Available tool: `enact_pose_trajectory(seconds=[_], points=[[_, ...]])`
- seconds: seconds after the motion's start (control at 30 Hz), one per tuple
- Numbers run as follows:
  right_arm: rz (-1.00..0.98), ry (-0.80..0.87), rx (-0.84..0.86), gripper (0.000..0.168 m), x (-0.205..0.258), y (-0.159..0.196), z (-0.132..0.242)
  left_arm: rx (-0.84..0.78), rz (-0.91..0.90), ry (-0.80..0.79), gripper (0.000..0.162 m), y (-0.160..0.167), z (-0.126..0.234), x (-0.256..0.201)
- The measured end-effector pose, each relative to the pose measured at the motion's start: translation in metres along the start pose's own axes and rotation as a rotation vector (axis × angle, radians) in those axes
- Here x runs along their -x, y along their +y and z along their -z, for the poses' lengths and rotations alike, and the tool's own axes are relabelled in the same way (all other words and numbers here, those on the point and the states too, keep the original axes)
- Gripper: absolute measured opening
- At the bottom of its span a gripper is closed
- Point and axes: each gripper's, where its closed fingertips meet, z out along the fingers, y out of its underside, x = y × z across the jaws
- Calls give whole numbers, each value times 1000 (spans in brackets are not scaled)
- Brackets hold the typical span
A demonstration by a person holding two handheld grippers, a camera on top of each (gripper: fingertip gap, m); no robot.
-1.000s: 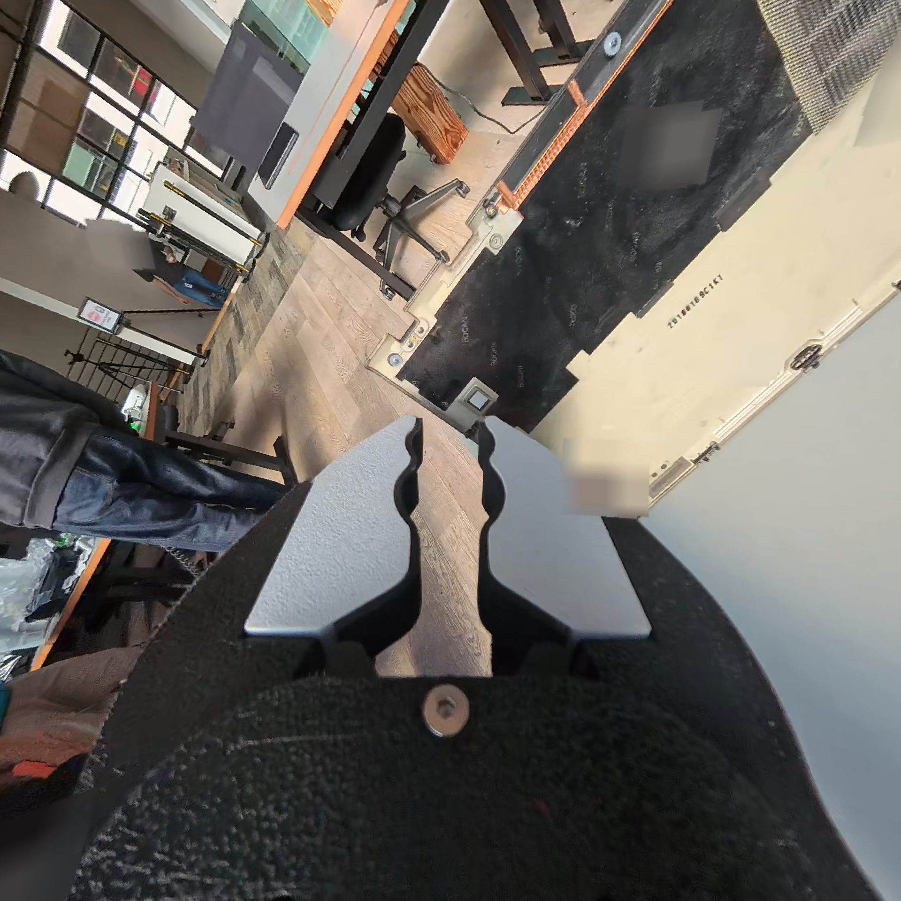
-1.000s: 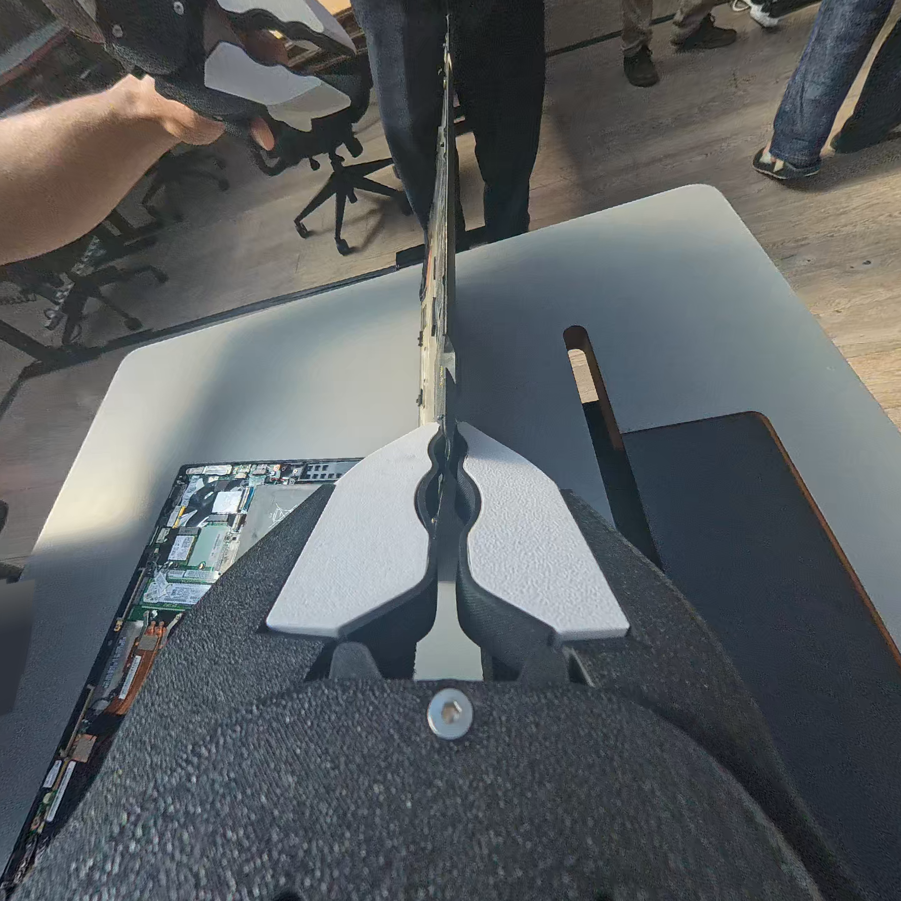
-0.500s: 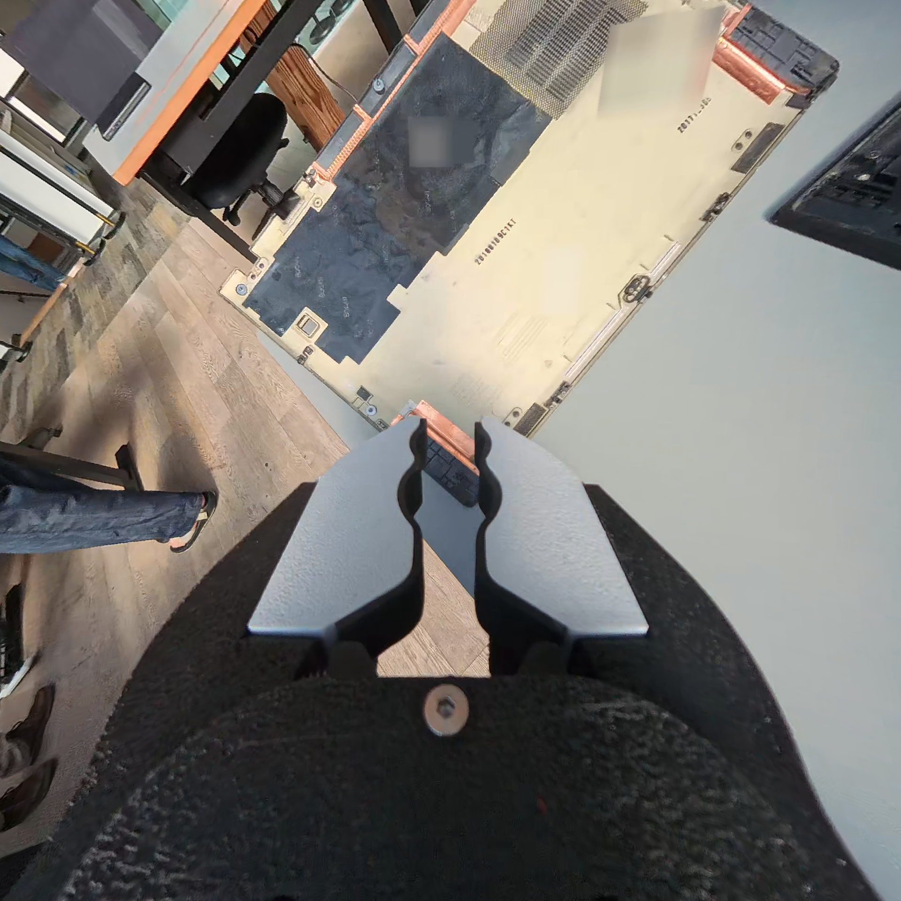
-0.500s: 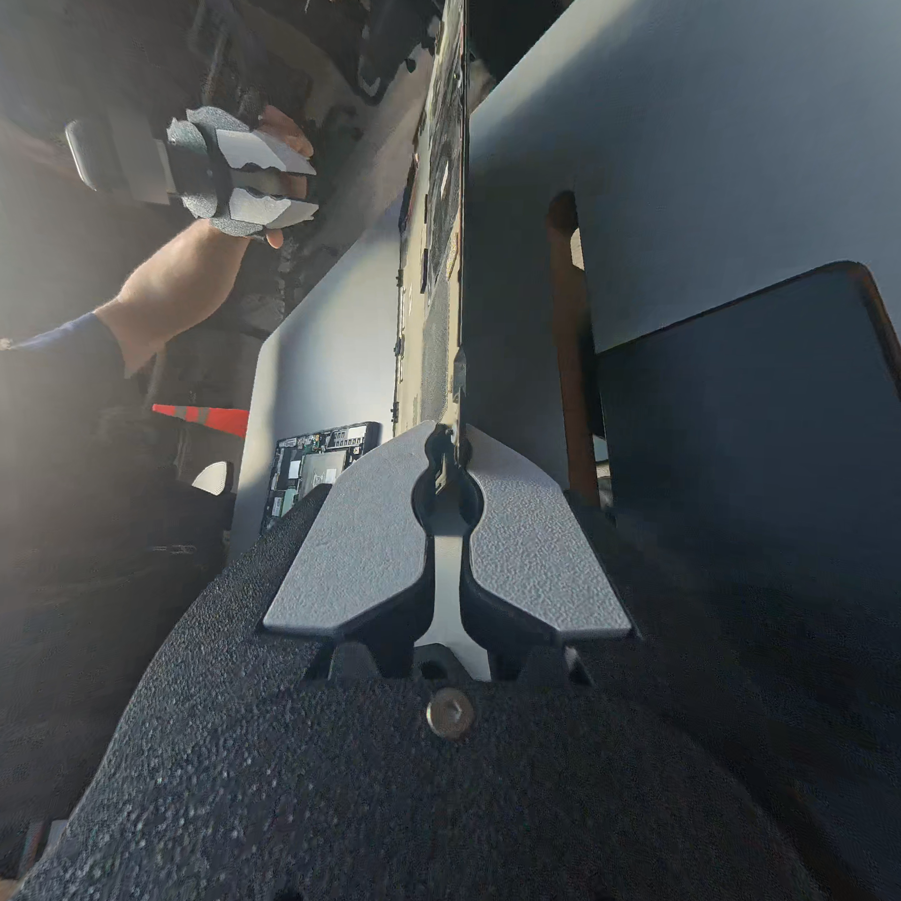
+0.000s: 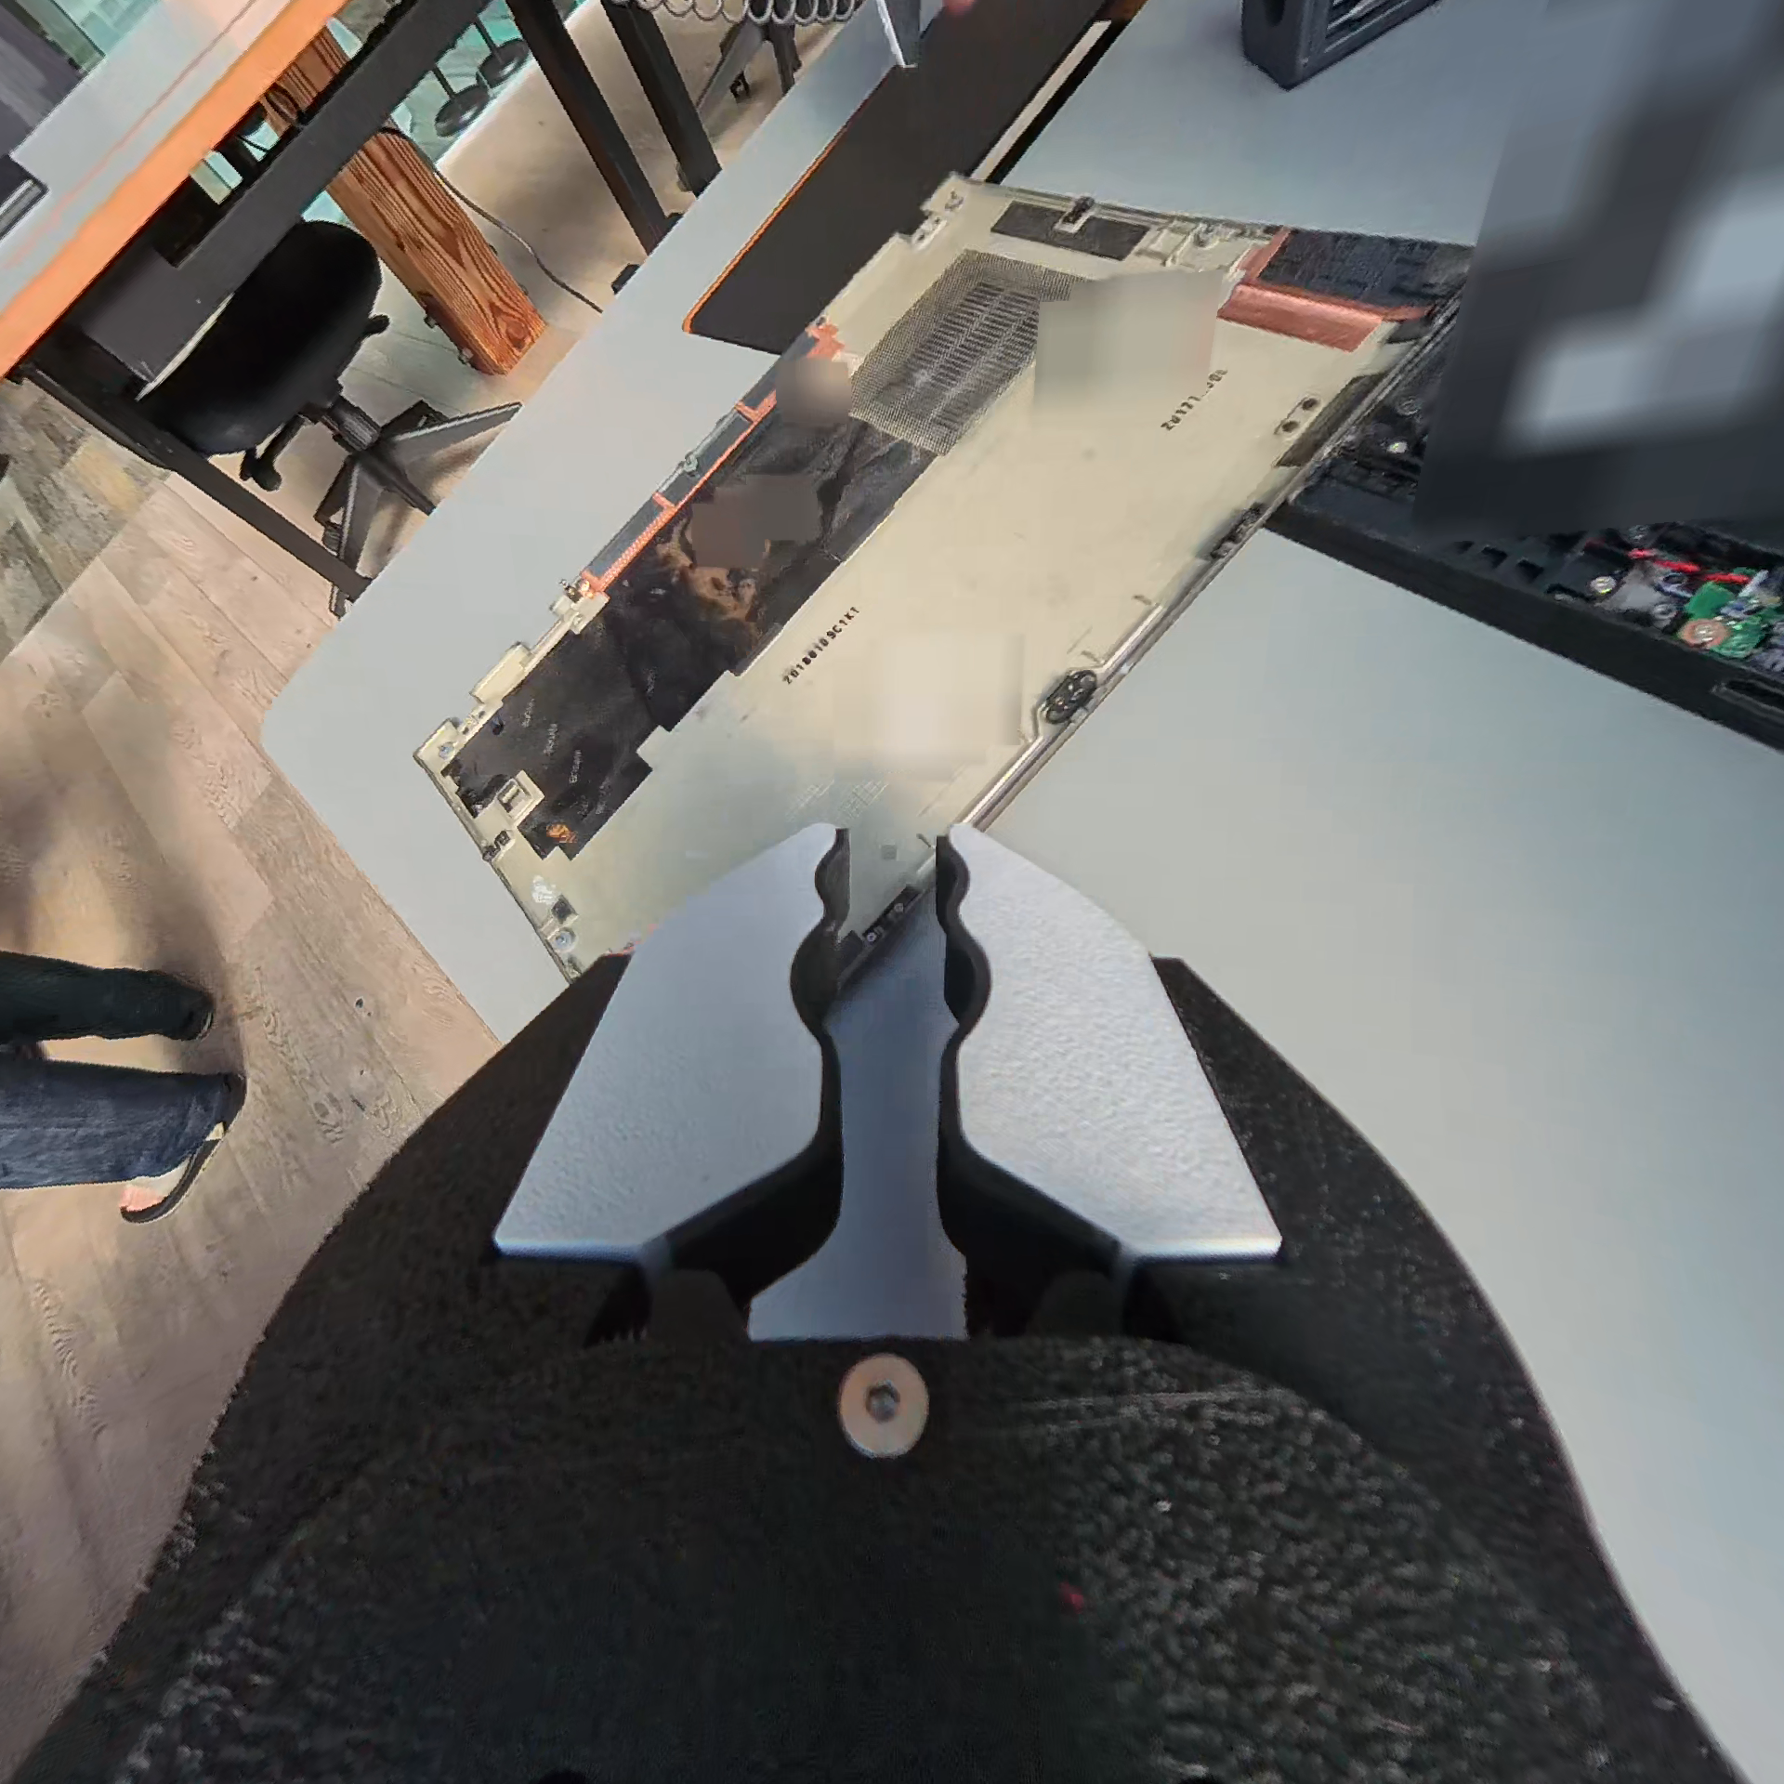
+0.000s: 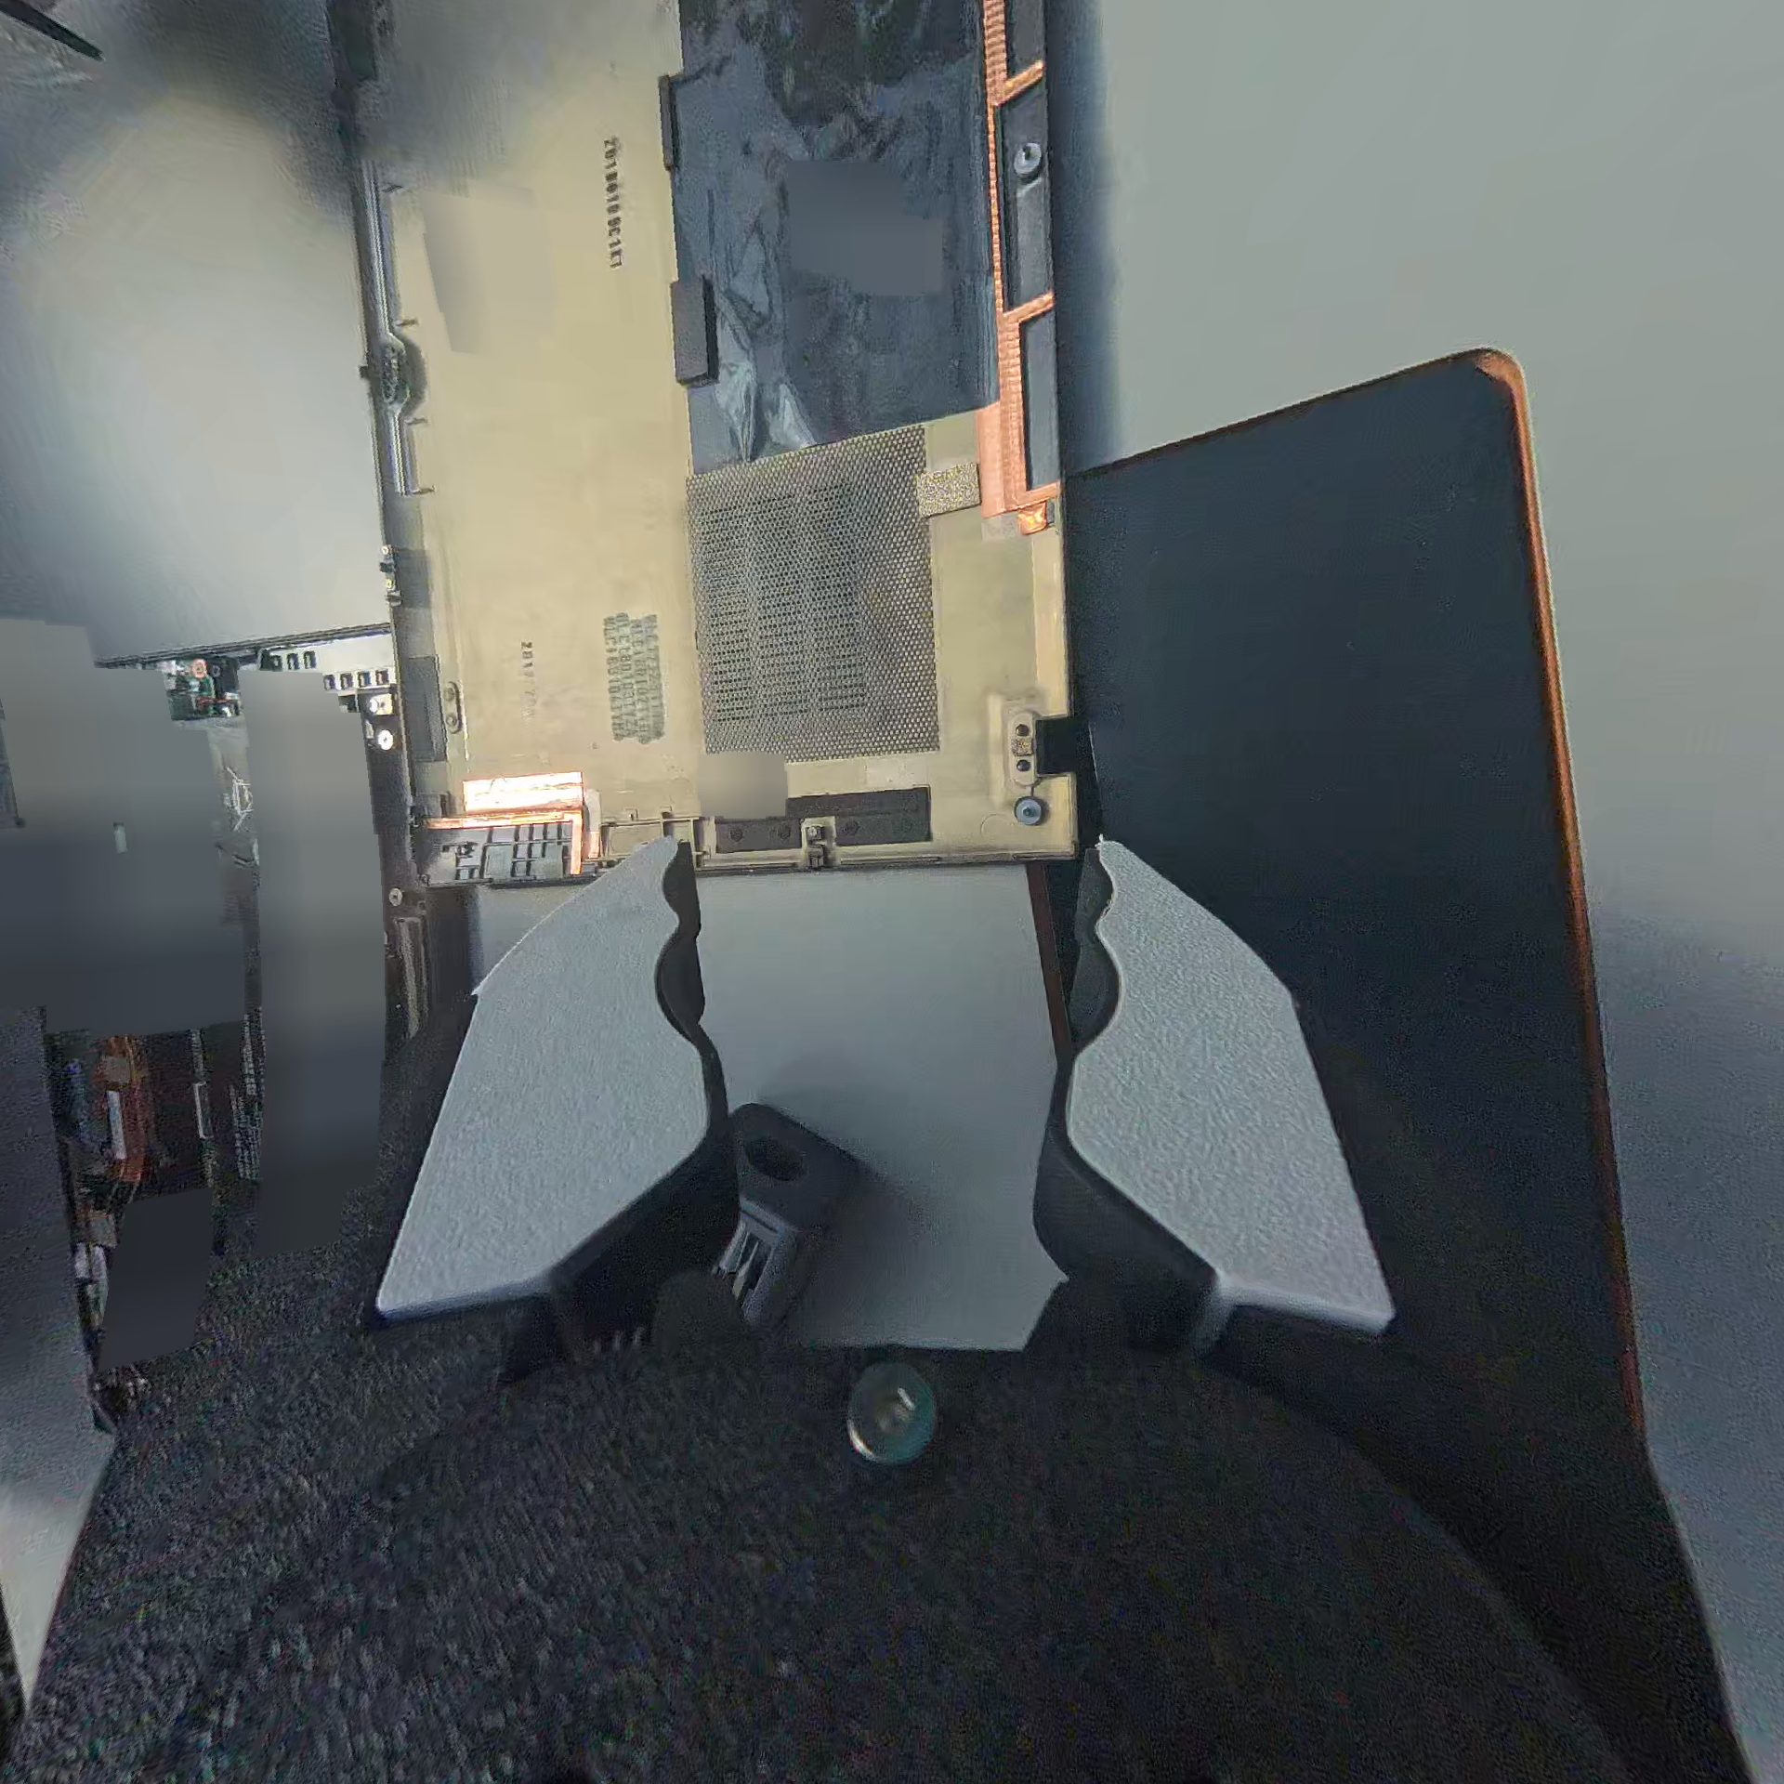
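A laptop bottom cover (image 5: 965, 579) lies flat on the grey table (image 5: 1351, 965), inner side up: beige metal, black foil, a mesh patch and copper strips. My left gripper (image 5: 893, 850) hovers over its near corner with the jaws a narrow gap apart, holding nothing. My right gripper (image 6: 888, 854) is wide open and empty, its tips just short of the cover's near edge (image 6: 560, 483). A small black block (image 6: 772, 1187) with a hole lies on the table between the right fingers.
The opened laptop chassis (image 5: 1593, 599) with exposed boards lies right of the cover, and left of it in the right wrist view (image 6: 212, 869). A black mat (image 6: 1303, 772) with an orange rim touches the cover's far side. Table edge, office chair (image 5: 280, 338) and a person's legs (image 5: 97, 1110) are at left. My right fingertips sit around 30 centimeters from my left ones.
The right gripper, which pinched the cover's edge and held it upright, has laid it flat and opened wide. The left gripper has swung in over the cover's near corner.
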Motion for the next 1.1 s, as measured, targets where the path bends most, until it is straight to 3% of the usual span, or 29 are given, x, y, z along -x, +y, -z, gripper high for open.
enact_pose_trajectory(seconds=[0.03,0.2,0.27,0.33,0.57,0.77,0.87,1.1], points=[[66,59,-17,77,11,-1,9,-7,-2,12,16,-3,1,-8],[383,390,-95,36,89,15,41,-23,-37,41,8,-18,7,-52],[437,428,-133,30,136,34,47,-31,-38,50,5,-21,10,-70],[450,498,-218,0,174,53,57,-25,-34,57,0,-21,12,-88],[270,632,-317,0,249,173,73,55,-11,99,0,-5,15,-141],[-55,739,-321,0,239,262,68,138,8,134,0,-5,7,-160],[-99,728,-254,0,224,282,47,166,6,163,0,-4,-5,-165],[-62,647,-213,0,215,278,16,189,-30,181,0,-10,-11,-176]])
